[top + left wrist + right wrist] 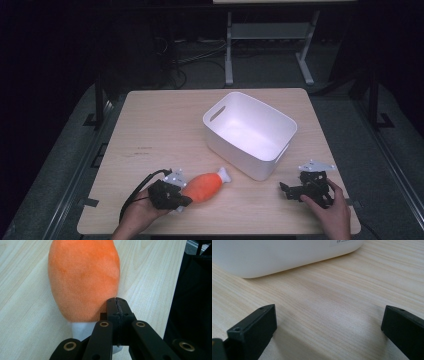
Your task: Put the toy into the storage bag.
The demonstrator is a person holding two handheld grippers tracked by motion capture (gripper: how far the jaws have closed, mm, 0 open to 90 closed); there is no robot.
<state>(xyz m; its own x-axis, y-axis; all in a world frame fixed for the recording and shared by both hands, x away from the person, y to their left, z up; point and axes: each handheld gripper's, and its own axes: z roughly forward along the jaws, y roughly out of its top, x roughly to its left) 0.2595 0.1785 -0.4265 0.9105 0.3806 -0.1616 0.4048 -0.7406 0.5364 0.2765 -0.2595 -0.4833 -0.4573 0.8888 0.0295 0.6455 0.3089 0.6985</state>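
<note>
Plush drumstick toy (204,186) lies on the pale wood-grain table (165,130), just off the near left corner of the white plastic bin (249,133), which serves as the landmark here. Its long axis runs slantwise, the white bone knob at the end toward the bin and the fat orange body angling away toward the person's left hand. That bin, a smooth, rounded-cornered tub with cut-out handles, stands open and looks empty, slightly turned on the table.

From the bin, the toy sits on the near-left side, the left gripper (172,196) pressed against the end farthest from the bin. In the left gripper view the black jaws meet tip to tip beside the fuzzy orange body (83,280); whether they pinch a fold of fabric cannot be told. The right gripper (300,191) rests off the bin's near right corner, well apart from the toy, its jaws spread wide over bare table with nothing between them. By position the left hand is plainly the nearer one for lifting the soft, squashable toy over the rim.
</note>
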